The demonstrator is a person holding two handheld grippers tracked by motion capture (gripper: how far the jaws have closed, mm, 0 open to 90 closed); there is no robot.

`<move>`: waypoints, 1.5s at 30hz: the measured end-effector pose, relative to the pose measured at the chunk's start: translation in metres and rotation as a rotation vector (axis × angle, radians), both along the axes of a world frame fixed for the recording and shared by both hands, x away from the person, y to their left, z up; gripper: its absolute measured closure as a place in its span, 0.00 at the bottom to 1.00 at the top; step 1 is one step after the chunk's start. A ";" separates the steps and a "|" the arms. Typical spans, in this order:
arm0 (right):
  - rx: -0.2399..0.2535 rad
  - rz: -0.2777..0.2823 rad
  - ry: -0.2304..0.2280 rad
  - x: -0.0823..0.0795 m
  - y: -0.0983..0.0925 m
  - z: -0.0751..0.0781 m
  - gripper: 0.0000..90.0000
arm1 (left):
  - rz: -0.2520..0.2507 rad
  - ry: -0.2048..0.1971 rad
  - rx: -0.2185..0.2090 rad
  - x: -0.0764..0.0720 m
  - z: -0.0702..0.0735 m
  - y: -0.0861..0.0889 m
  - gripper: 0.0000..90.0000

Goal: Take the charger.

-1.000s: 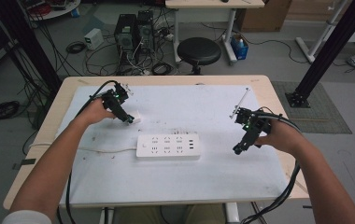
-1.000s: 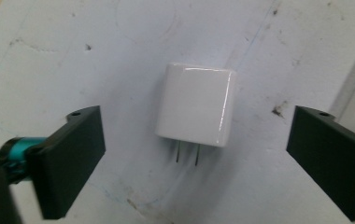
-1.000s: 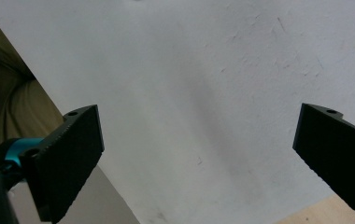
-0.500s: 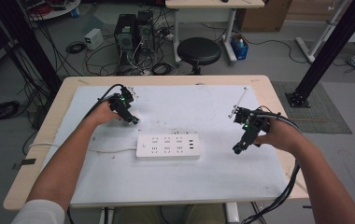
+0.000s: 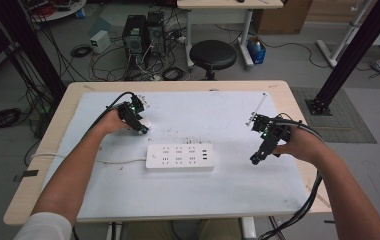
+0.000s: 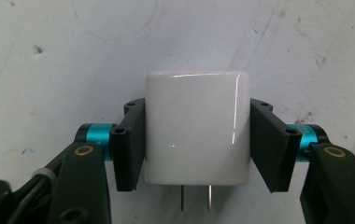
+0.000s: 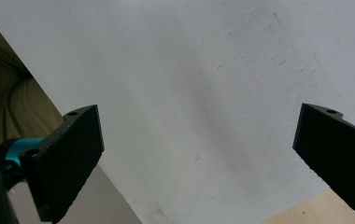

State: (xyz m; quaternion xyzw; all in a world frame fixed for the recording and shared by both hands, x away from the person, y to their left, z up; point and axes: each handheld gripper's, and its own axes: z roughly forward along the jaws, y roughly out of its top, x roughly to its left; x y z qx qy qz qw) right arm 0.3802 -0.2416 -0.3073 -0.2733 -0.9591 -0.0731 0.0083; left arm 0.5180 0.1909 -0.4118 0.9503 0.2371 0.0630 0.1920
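Now the left gripper (image 6: 197, 140) has just closed and clamps the white charger (image 6: 197, 127) on both sides; its two prongs point to six o'clock, at eleven o'clock from the power strip (image 5: 180, 157). Right gripper (image 7: 199, 158) gapes wide, holding nothing.

Glossy white charger block (image 6: 197, 128) with rounded corners, two metal prongs pointing toward the bottom of the left gripper view, pinched on both flat sides, resting on the white desk sheet (image 6: 49, 56), far left of the power strip (image 5: 180, 157).
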 end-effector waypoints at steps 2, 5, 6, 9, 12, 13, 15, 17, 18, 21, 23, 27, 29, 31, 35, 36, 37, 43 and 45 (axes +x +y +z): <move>0.001 0.000 -0.004 0.000 -0.001 0.000 0.01 | 0.009 -0.011 0.007 -0.001 0.001 0.000 0.47; 0.003 -0.007 -0.008 0.000 -0.002 0.001 0.01 | 0.011 -0.012 -0.002 -0.002 0.004 0.001 0.47; 0.001 -0.015 -0.012 0.000 -0.002 0.001 0.01 | 0.013 -0.019 -0.008 -0.003 0.006 0.001 0.47; 0.007 -0.024 -0.022 0.000 -0.003 0.002 0.01 | 0.008 -0.038 -0.022 -0.007 0.015 0.002 0.47; 0.022 -0.045 -0.030 0.000 -0.005 0.002 0.01 | 0.003 -0.058 -0.030 -0.015 0.025 0.002 0.47; 0.027 -0.044 -0.033 0.000 -0.006 0.002 0.01 | -0.003 -0.073 -0.041 -0.021 0.034 0.001 0.47; 0.031 -0.051 -0.033 0.000 -0.006 0.002 0.01 | -0.002 -0.075 -0.055 -0.024 0.038 0.001 0.47; 0.028 -0.055 -0.035 -0.001 -0.005 0.001 0.01 | -0.016 -0.087 -0.069 -0.032 0.048 0.001 0.47; 0.026 -0.059 -0.036 -0.002 -0.005 0.001 0.01 | -0.023 -0.094 -0.084 -0.040 0.058 -0.001 0.47; 0.024 -0.061 -0.040 -0.003 -0.006 0.000 0.01 | -0.032 -0.110 -0.087 -0.049 0.067 -0.002 0.47; 0.024 -0.072 -0.045 -0.005 -0.007 0.001 0.01 | -0.029 -0.114 -0.101 -0.059 0.077 -0.003 0.47; 0.020 -0.084 -0.061 -0.007 -0.007 0.002 0.01 | -0.028 -0.107 -0.115 -0.080 0.094 -0.003 0.47; 0.017 -0.094 -0.075 -0.010 -0.007 0.003 0.01 | -0.017 -0.110 -0.132 -0.097 0.107 -0.002 0.47; 0.016 -0.094 -0.075 -0.011 -0.007 0.002 0.01 | -0.016 -0.108 -0.138 -0.102 0.111 -0.001 0.47; 0.022 -0.089 -0.077 -0.014 -0.006 0.001 0.01 | -0.010 -0.113 -0.141 -0.123 0.126 0.003 0.47; 0.022 -0.092 -0.074 -0.015 -0.005 0.002 0.01 | -0.003 -0.113 -0.144 -0.128 0.128 0.004 0.47; 0.025 -0.092 -0.072 -0.016 -0.005 0.002 0.01 | -0.007 -0.120 -0.134 -0.137 0.133 0.004 0.47; 0.049 -0.102 -0.086 -0.023 -0.005 0.006 0.01 | -0.031 -0.135 -0.103 -0.161 0.147 0.000 0.47; 0.050 -0.095 -0.089 -0.024 -0.006 0.007 0.01 | -0.036 -0.141 -0.100 -0.164 0.149 -0.002 0.47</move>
